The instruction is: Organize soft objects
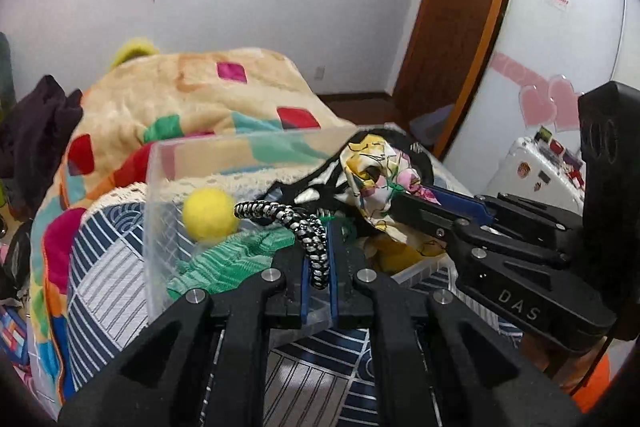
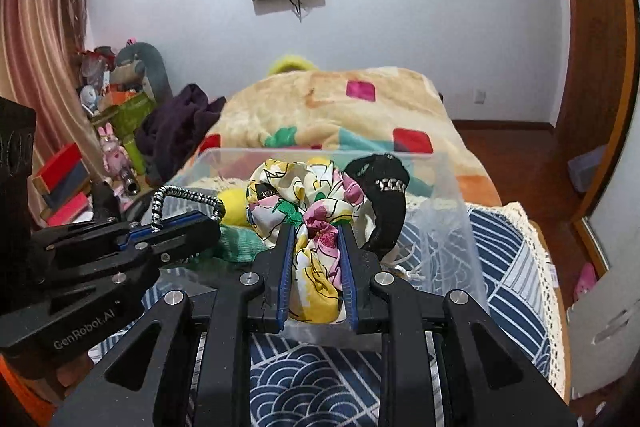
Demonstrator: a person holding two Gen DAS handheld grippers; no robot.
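Left gripper (image 1: 319,267) pinches braided cord (image 1: 280,213); only right view shows right gripper (image 2: 316,259) clamping floral scrunchie (image 2: 308,203).

Soft, even indoor light fills both views. Fisheye distortion bends the edges, with dark vignetted corners. Detail is slightly soft and grainy throughout.

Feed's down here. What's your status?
Left gripper shut on braided cord. Right gripper shut on floral scrunchie. Both over clear bin. Nothing blocking.
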